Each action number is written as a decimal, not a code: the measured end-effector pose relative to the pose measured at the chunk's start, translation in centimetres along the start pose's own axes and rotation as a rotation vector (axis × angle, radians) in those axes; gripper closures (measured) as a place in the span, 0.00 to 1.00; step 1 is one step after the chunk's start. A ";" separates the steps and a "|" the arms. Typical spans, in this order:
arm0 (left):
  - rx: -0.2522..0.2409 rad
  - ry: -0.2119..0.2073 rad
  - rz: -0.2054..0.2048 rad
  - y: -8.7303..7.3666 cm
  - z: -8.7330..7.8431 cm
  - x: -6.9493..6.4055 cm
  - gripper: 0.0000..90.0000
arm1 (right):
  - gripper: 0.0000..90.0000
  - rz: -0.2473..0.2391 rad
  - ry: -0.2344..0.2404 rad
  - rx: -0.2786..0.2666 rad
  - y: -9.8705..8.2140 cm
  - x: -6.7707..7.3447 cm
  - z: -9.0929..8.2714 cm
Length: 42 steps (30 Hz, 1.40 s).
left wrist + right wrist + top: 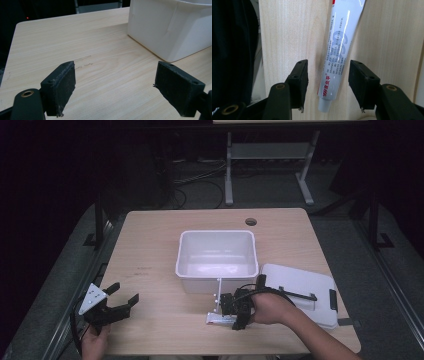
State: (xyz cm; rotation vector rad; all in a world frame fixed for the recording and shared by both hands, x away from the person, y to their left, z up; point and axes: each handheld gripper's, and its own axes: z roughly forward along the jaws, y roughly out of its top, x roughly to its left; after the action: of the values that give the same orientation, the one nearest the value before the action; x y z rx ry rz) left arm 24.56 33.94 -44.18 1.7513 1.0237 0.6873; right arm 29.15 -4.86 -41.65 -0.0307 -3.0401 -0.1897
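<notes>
A white and grey tube (pixel 339 50) with red print lies flat on the wooden table (pixel 150 250), near its front edge and in front of the white bin (pixel 215 282). My right gripper (pixel 328 85) hangs low over the tube's cap end with one pad on each side. A gap shows between each pad and the tube, so the jaws are open. In the high view the right gripper (pixel 227 312) points left over the tube (pixel 219 319). My left gripper (pixel 125 293) rests at the table's front left. Its jaws stand wide open with nothing between them (pixel 115 87).
The open white bin (pixel 162 30) stands mid-table with nothing inside. Its lid (pixel 300 285) with black latches lies at the right, behind my right hand. A round cable hole (pixel 251 222) sits near the far edge. Bare wood stretches between the left gripper and the bin.
</notes>
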 end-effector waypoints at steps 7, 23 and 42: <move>0.000 0.001 -0.003 0.0 0.0 0.0 0.18 | 0.56 -0.008 -0.002 0.020 0.3 -0.2 0.5; 0.000 0.001 -0.001 0.0 0.0 0.0 0.18 | 0.63 -0.026 -0.007 0.049 0.7 -0.3 1.3; -0.003 0.002 -0.001 0.0 -0.1 0.1 0.18 | 0.71 -0.029 -0.013 0.059 0.8 -0.4 1.5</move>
State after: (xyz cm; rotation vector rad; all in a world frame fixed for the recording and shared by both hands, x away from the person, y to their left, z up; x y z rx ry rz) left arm 24.56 34.05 -44.13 1.7482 1.0245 0.6900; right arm 29.44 -3.85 -43.07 0.0165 -3.0585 -0.1023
